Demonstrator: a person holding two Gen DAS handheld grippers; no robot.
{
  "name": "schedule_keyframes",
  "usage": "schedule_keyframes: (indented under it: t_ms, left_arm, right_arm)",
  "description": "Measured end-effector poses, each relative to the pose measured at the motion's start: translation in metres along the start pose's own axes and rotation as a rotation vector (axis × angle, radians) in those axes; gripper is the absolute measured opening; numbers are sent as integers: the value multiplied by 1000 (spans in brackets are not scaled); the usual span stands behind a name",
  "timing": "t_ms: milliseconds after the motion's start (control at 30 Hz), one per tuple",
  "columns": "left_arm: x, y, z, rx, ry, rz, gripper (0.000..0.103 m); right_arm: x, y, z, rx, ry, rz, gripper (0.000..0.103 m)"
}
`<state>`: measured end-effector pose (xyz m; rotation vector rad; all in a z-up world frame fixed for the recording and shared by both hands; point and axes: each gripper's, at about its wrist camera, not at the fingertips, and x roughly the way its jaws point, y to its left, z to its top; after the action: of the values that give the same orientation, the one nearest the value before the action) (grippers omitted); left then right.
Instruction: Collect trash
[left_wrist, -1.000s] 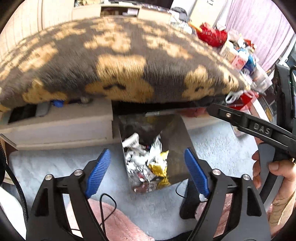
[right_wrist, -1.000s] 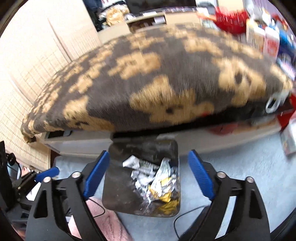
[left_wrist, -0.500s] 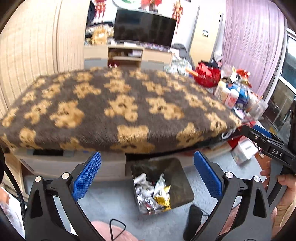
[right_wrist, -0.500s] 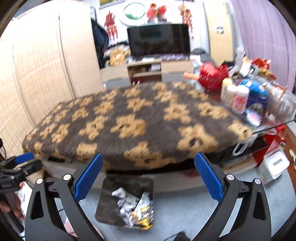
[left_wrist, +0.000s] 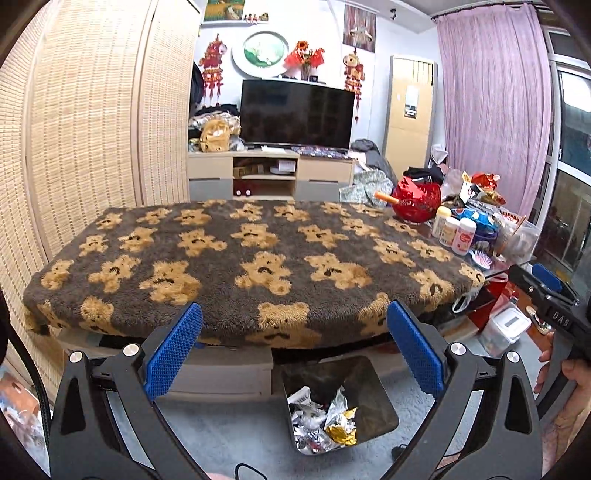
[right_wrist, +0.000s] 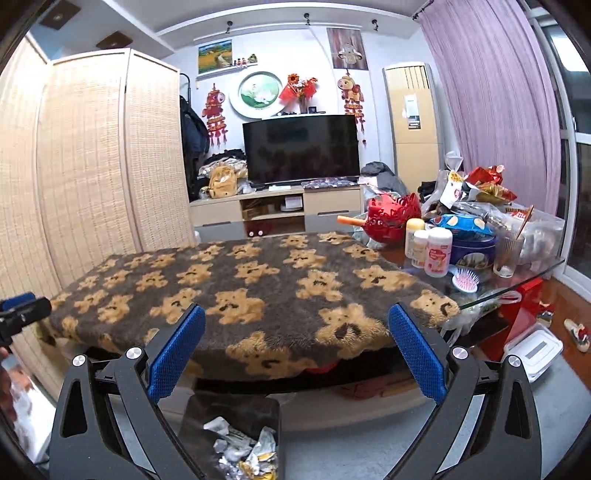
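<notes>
A dark square trash bin stands on the grey floor in front of the table, holding crumpled silver and gold wrappers. In the right wrist view the same bin sits at the bottom with its wrappers. My left gripper is open and empty, raised above the bin and facing the table. My right gripper is likewise open with nothing between its blue pads. The right gripper's body, held by a hand, shows at the right edge of the left wrist view.
A table under a brown teddy-bear blanket fills the middle. Its right end holds a red basket, bottles, a blue tin, a glass and snack bags. A white plastic box lies on the floor at right. A TV stands behind.
Both grippers rose and tilted up from looking down into the bin to looking across the table, and both opened a little wider. The bin slid to the bottom of both views.
</notes>
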<state>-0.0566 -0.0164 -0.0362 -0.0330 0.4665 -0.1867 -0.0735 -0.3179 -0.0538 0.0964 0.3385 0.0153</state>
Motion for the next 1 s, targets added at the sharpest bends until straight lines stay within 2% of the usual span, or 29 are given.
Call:
schedule_keyframes:
  t_ms: [300,467,1000]
  left_arm:
    - [-13,-1,-8,8,-32,59,95]
    - [-16,-3,-10,25,-31,83,95]
    - [-25,-2,-9,7,-37,98,95]
  right_arm:
    - [-3,-3,-5,7,10,-1,100]
    - [1,-4,-8,8,45,-8,100]
    - [-4,-15,-12,62,56,2,100]
